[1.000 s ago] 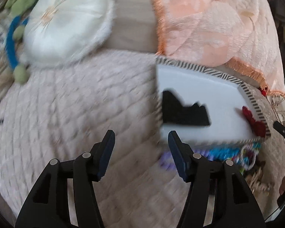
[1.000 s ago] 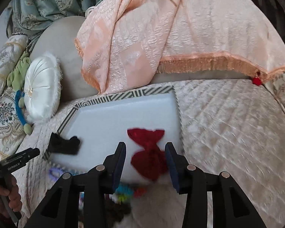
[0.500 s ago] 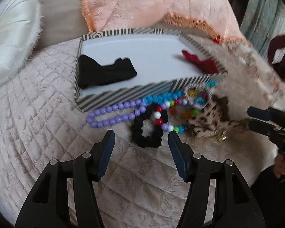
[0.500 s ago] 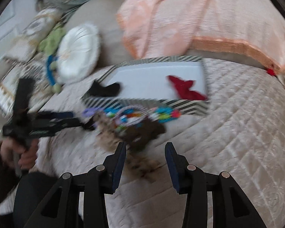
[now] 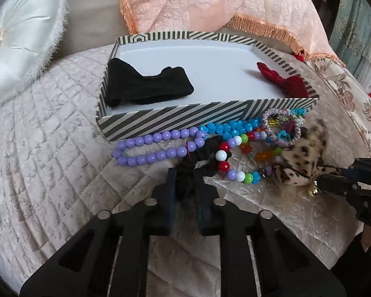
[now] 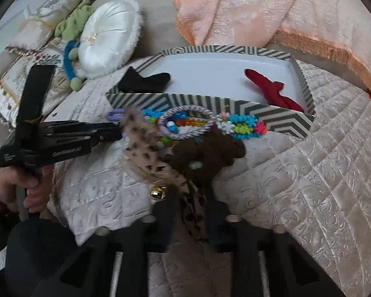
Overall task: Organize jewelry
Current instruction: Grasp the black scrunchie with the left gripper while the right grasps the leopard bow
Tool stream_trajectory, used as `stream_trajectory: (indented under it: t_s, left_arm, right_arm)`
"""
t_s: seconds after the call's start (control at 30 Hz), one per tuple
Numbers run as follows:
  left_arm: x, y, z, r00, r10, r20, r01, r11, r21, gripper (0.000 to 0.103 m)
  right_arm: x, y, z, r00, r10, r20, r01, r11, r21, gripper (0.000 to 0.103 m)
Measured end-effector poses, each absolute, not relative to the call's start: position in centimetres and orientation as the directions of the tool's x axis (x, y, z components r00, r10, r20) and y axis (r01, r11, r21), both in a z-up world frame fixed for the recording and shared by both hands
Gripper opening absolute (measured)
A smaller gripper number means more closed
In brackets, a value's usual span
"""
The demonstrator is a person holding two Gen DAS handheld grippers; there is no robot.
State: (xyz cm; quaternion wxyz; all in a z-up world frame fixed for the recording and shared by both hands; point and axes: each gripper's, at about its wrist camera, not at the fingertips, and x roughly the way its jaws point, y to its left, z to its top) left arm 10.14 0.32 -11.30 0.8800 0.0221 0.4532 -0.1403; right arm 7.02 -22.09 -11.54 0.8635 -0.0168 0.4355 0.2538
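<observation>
A striped tray [image 5: 175, 121] holds a black bow [image 5: 146, 85] at left and a red bow [image 5: 288, 83] at right. In front of it lies a heap: purple beads [image 5: 155, 146], blue beads [image 5: 232, 126], a multicoloured bead strand [image 5: 235, 170], a woven ring [image 5: 282, 128], a brown scrunchie [image 6: 207, 156]. My left gripper [image 5: 185, 173] is shut on a black scrunchie [image 5: 197, 158]. My right gripper [image 6: 193, 198] is shut on a leopard-print bow [image 6: 146, 146] with a gold bell [image 6: 158, 193]. The tray also shows in the right wrist view [image 6: 284, 120].
A quilted cream cover [image 5: 49, 153] lies under everything. A white round cushion [image 5: 19, 37] sits far left. A peach fringed cloth [image 5: 210, 5] hangs behind the tray. Patterned pillows [image 6: 24, 74] and a blue-green toy [image 6: 71, 57] lie at left.
Both grippers moved down to the heap and closed. The left one took the black scrunchie, the right one took the leopard-print bow.
</observation>
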Motion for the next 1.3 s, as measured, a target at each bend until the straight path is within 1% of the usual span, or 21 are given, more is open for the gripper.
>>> stream_trajectory:
  t_s: [0.03, 0.13, 0.27, 0.43, 0.57, 0.63, 0.77, 0.83, 0.93, 0.97, 1.1, 1.17, 1.2, 1.23, 1.27, 1.3]
  left_arm:
    - [9.6, 0.7, -11.0, 0.551, -0.237, -0.8, 0.273, 0.957, -0.095, 0.011]
    - [8.0, 2.1, -9.8, 0.576, -0.252, -0.778, 0.276, 0.955, -0.105, 0.01]
    - [6.1, 3.9, -8.5, 0.613, -0.249, -0.75, 0.252, 0.961, -0.113, 0.01]
    - [5.1, 5.0, -7.8, 0.626, -0.238, -0.742, 0.202, 0.969, -0.14, 0.01]
    - [5.3, 4.1, -7.0, 0.625, -0.194, -0.756, 0.187, 0.978, -0.096, 0.01]
    - [5.4, 3.9, -6.3, 0.611, -0.201, -0.765, 0.167, 0.978, -0.124, 0.01]
    - [5.4, 3.8, -5.3, 0.6, -0.206, -0.773, 0.059, 0.975, -0.214, 0.01]
    - [5.2, 3.0, -5.4, 0.605, -0.192, -0.773, 0.018, 0.974, -0.228, 0.01]
    - [4.9, 1.7, -6.2, 0.623, -0.147, -0.768, -0.023, 0.978, -0.206, 0.01]
    - [4.9, 1.4, -6.3, 0.624, -0.127, -0.771, -0.03, 0.982, -0.187, 0.01]
    - [4.5, 1.4, -5.9, 0.659, -0.104, -0.745, -0.048, 0.983, -0.179, 0.011]
    - [4.5, 1.2, -5.9, 0.66, -0.099, -0.745, -0.042, 0.985, -0.168, 0.011]
    - [4.5, 1.0, -5.9, 0.66, -0.1, -0.745, -0.035, 0.986, -0.163, 0.011]
    - [4.5, 1.0, -5.9, 0.66, -0.101, -0.744, -0.033, 0.986, -0.163, 0.011]
    - [4.5, 1.0, -5.9, 0.66, -0.102, -0.744, -0.032, 0.986, -0.164, 0.011]
    - [4.5, 0.9, -5.9, 0.658, -0.105, -0.746, -0.032, 0.986, -0.166, 0.011]
  right_arm:
    - [6.9, -22.1, -11.4, 0.489, 0.428, -0.761, -0.46, 0.867, 0.192, 0.008]
    - [5.7, -22.9, -10.6, 0.496, 0.435, -0.752, -0.46, 0.866, 0.197, 0.008]
    - [4.4, -25.3, -8.6, 0.55, 0.456, -0.7, -0.425, 0.874, 0.235, 0.008]
    - [4.4, -28.4, -7.8, 0.625, 0.418, -0.659, -0.322, 0.907, 0.27, 0.008]
    - [4.6, -29.9, -7.5, 0.669, 0.377, -0.641, -0.237, 0.925, 0.296, 0.008]
    - [4.4, -30.5, -7.1, 0.691, 0.376, -0.618, -0.221, 0.923, 0.314, 0.008]
    - [3.7, -31.1, -6.1, 0.728, 0.372, -0.576, -0.217, 0.922, 0.321, 0.008]
    - [3.9, -30.7, -6.0, 0.733, 0.363, -0.576, -0.216, 0.926, 0.309, 0.008]
    - [4.1, -30.5, -6.2, 0.731, 0.351, -0.586, -0.21, 0.932, 0.296, 0.008]
    - [4.2, -30.6, -6.3, 0.728, 0.344, -0.592, -0.203, 0.934, 0.293, 0.008]
    - [4.6, -30.4, -6.7, 0.728, 0.308, -0.612, -0.184, 0.948, 0.259, 0.008]
    - [4.8, -30.1, -7.0, 0.715, 0.332, -0.615, -0.203, 0.941, 0.272, 0.014]
    - [5.0, -29.9, -7.2, 0.71, 0.332, -0.621, -0.201, 0.941, 0.273, 0.031]
    - [5.1, -29.7, -7.3, 0.712, 0.318, -0.627, -0.188, 0.945, 0.266, 0.052]
    - [5.2, -29.6, -7.4, 0.72, 0.3, -0.625, -0.172, 0.951, 0.259, 0.059]
    - [5.4, -29.6, -7.5, 0.729, 0.292, -0.619, -0.164, 0.952, 0.257, 0.062]
